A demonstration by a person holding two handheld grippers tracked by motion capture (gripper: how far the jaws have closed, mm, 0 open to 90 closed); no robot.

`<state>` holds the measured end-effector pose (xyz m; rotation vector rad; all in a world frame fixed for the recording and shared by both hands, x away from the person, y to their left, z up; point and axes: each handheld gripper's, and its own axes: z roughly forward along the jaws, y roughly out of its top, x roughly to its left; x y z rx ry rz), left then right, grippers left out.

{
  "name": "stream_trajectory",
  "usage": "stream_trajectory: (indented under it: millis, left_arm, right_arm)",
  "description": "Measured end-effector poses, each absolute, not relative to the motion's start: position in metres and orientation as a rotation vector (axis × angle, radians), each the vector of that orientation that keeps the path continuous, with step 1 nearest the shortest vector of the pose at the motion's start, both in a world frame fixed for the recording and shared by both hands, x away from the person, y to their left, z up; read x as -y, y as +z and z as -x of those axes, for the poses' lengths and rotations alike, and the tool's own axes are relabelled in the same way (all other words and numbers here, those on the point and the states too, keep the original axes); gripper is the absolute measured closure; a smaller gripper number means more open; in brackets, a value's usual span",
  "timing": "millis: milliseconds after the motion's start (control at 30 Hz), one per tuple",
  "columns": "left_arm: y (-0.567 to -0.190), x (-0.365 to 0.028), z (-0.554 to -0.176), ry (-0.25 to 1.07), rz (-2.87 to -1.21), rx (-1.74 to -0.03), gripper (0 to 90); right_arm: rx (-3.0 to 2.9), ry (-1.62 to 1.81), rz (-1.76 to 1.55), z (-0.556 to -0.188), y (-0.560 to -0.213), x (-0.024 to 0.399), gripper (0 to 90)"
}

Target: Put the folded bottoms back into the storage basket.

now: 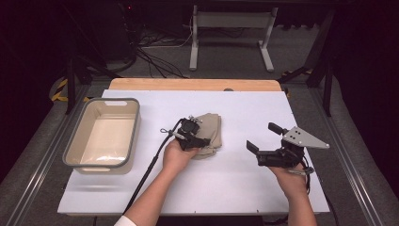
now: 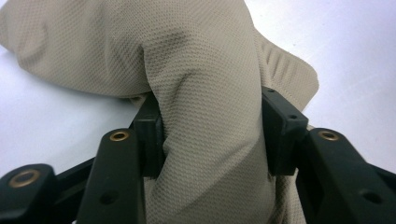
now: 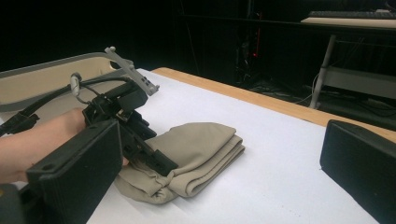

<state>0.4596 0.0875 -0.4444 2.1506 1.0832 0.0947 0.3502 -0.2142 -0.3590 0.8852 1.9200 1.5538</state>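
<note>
A folded beige cloth (image 1: 211, 129) lies near the middle of the white table (image 1: 235, 188). My left gripper (image 1: 200, 143) rests at the cloth's near edge. In the left gripper view a bunched fold of the cloth (image 2: 205, 70) fills the gap of the left gripper (image 2: 212, 121), and both pads press on it. In the right gripper view the cloth (image 3: 205, 144) sits flat, with the left gripper (image 3: 154, 158) on its left end. My right gripper (image 1: 262, 136) hovers to the right of the cloth, pointing toward it, with its jaws wide and nothing between them.
A grey-rimmed beige bin (image 1: 134, 127) stands at the table's left side; its rim (image 3: 42, 79) rises behind the left hand. A wooden strip (image 1: 193, 84) runs along the far table edge. The left gripper's cable (image 1: 146, 174) trails back toward the near edge.
</note>
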Motion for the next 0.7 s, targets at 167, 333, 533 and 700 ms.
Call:
stream_trajectory:
  millis: [167,333,533,700]
  left_arm:
    - [-0.444,-0.088,-0.451,0.208,-2.123,-1.029,58.0]
    - [-0.440,-0.091,-0.447,0.221,-2.067,-1.019,60.1]
    - [-0.430,-0.096,-0.444,0.226,-2.032,-1.012,60.6]
    - [-0.420,-0.105,-0.444,0.251,-2.008,-1.013,60.4]
  right_arm:
    - [-1.910,1.555,-0.889,-0.350,-0.359,0.217,0.1]
    - [-1.895,1.561,-0.895,-0.349,-0.359,0.219,0.1]
    - [-1.869,1.573,-0.888,-0.348,-0.357,0.221,0.1]
    - [-1.871,1.567,-0.887,-0.348,-0.357,0.220,0.1]
